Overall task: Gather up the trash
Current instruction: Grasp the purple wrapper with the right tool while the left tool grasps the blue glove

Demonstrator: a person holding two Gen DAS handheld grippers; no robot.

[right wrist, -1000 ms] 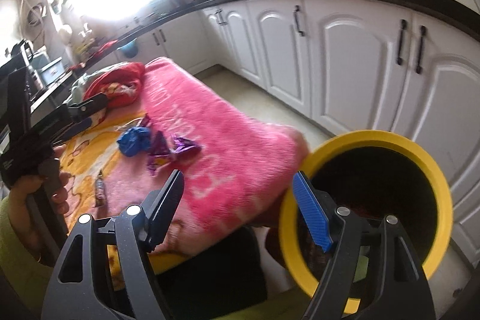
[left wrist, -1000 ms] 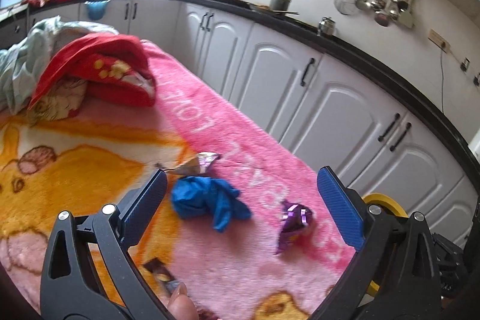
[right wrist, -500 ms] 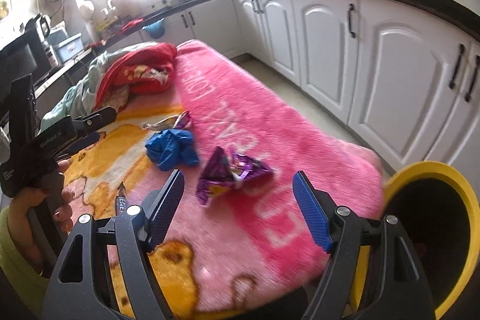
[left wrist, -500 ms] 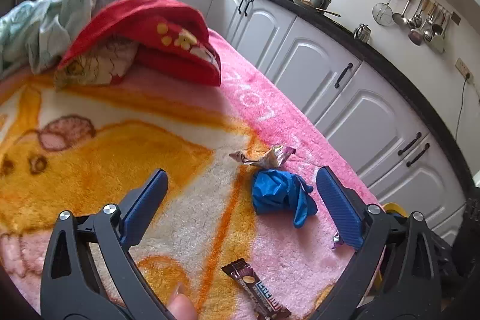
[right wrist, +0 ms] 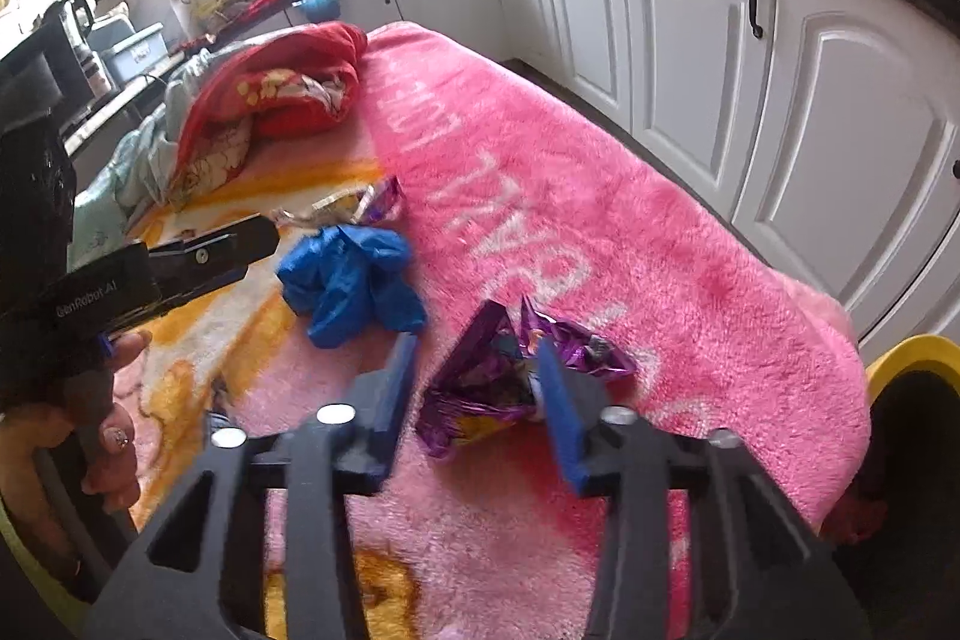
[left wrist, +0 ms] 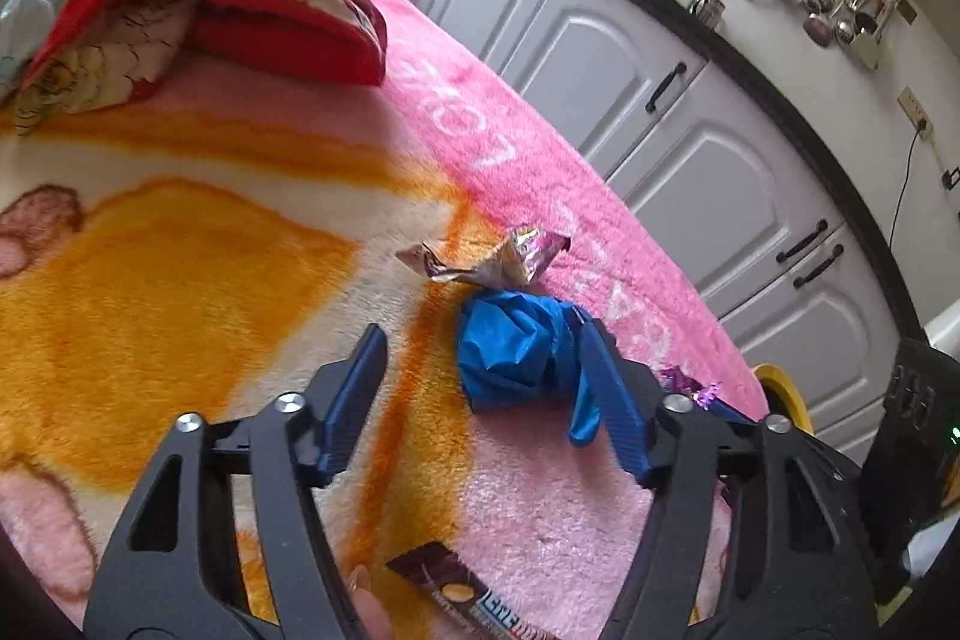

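Both grippers are closing in on trash lying on the pink blanket (right wrist: 600, 232). The right gripper (right wrist: 480, 388) is narrowing its fingers around the purple wrapper (right wrist: 480, 382), not yet clenched. The left gripper (left wrist: 480, 382) is straddling the blue glove (left wrist: 510, 346), fingers released. Next: squeeze, lift, carry to the yellow bin (right wrist: 906, 346).

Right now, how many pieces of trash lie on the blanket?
4: a purple wrapper by the near pink edge, a blue glove mid-blanket, a crumpled foil wrapper just behind it, a brown bar wrapper nearest. More may be hidden.
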